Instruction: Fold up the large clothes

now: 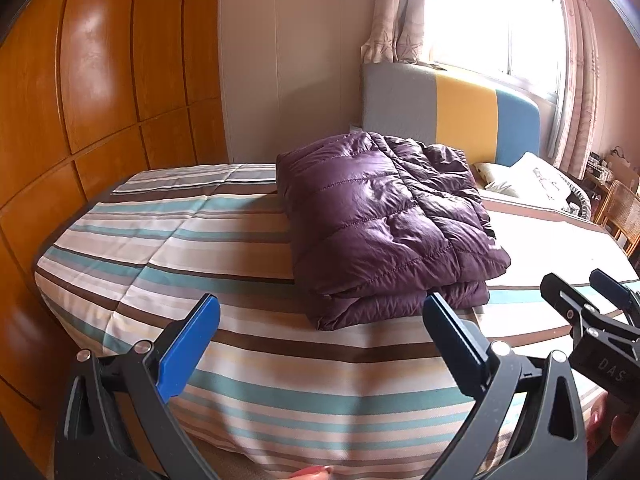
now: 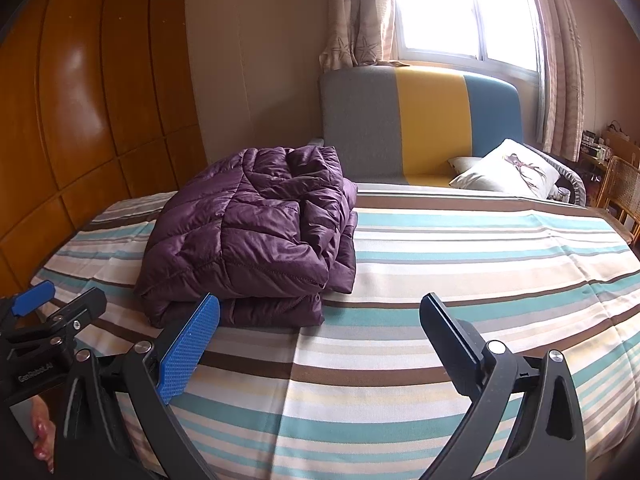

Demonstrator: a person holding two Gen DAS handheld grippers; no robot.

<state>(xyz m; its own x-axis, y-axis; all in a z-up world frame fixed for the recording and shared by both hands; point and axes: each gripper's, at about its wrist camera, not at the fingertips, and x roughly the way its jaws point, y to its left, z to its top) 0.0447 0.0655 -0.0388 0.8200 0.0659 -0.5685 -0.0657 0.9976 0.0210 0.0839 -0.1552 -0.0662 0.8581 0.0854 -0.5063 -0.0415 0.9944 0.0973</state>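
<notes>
A purple quilted down jacket (image 1: 384, 216) (image 2: 256, 232) lies folded into a thick rectangular stack on the striped bed cover (image 1: 168, 248) (image 2: 480, 264). My left gripper (image 1: 320, 312) stands open just short of the jacket's near edge, with nothing between its blue pads. To its right, my right gripper (image 2: 320, 312) is also open and holds nothing; the jacket sits ahead and to its left. In the left wrist view the right gripper (image 1: 592, 284) shows at the right edge. In the right wrist view the left gripper (image 2: 60, 298) shows at the left edge.
A wooden wardrobe (image 1: 100, 100) runs along the bed's left side. A grey, yellow and blue headboard (image 2: 420, 120) stands under a bright window, with white pillows (image 2: 508, 172) beside it. A wicker chair (image 2: 622, 188) stands at far right. A person's fingers (image 2: 42, 436) hold the grips.
</notes>
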